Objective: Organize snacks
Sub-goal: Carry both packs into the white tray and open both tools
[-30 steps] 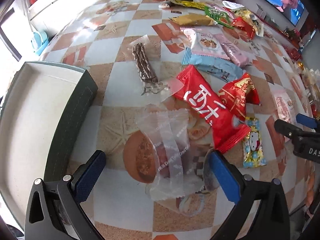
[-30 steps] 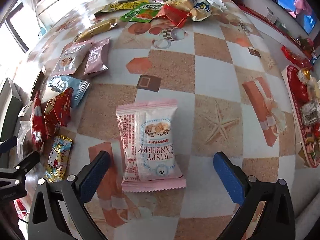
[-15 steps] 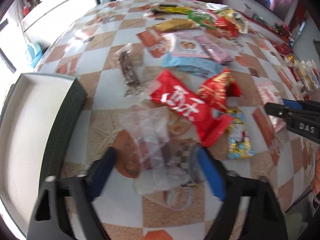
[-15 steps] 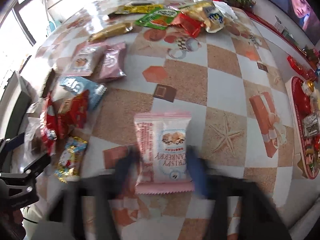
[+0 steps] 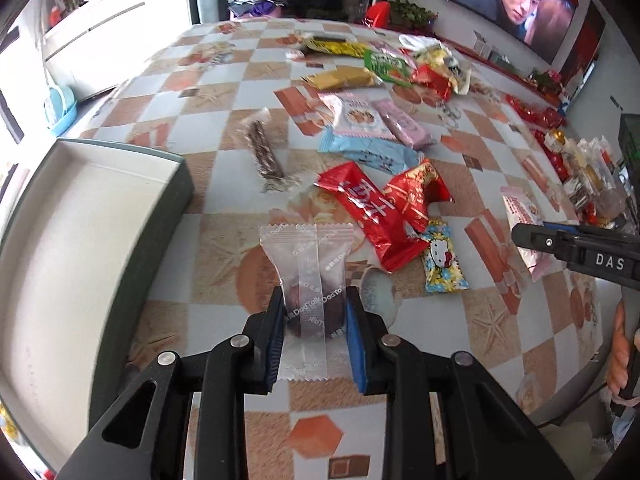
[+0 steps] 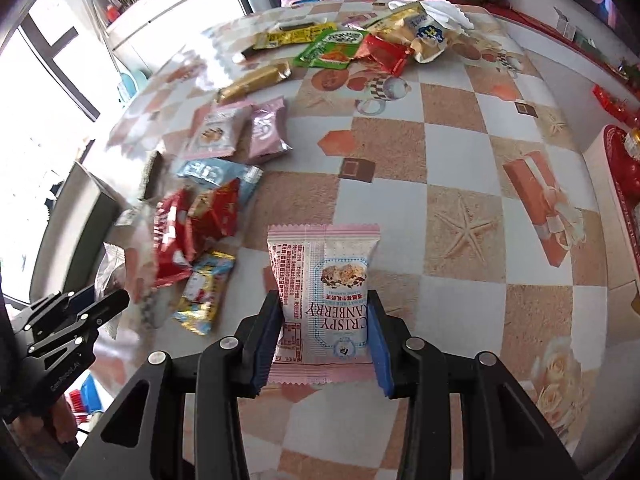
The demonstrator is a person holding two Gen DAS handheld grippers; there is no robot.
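Left wrist view: the left gripper (image 5: 313, 322) is clamped on the clear-wrapped cake (image 5: 308, 276) near the table's (image 5: 224, 92) front edge, just beside the open box (image 5: 80, 240), likely its destination. The right gripper (image 6: 326, 324) pinches the pink cranberry packet (image 6: 324, 296) by its sides, so it can lift flat.

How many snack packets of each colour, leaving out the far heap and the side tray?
Clear packets: 2
Red packets: 2
Pink packets: 3
Blue packet: 1
Gold packet: 1
Cartoon-print packet: 1
Total: 10
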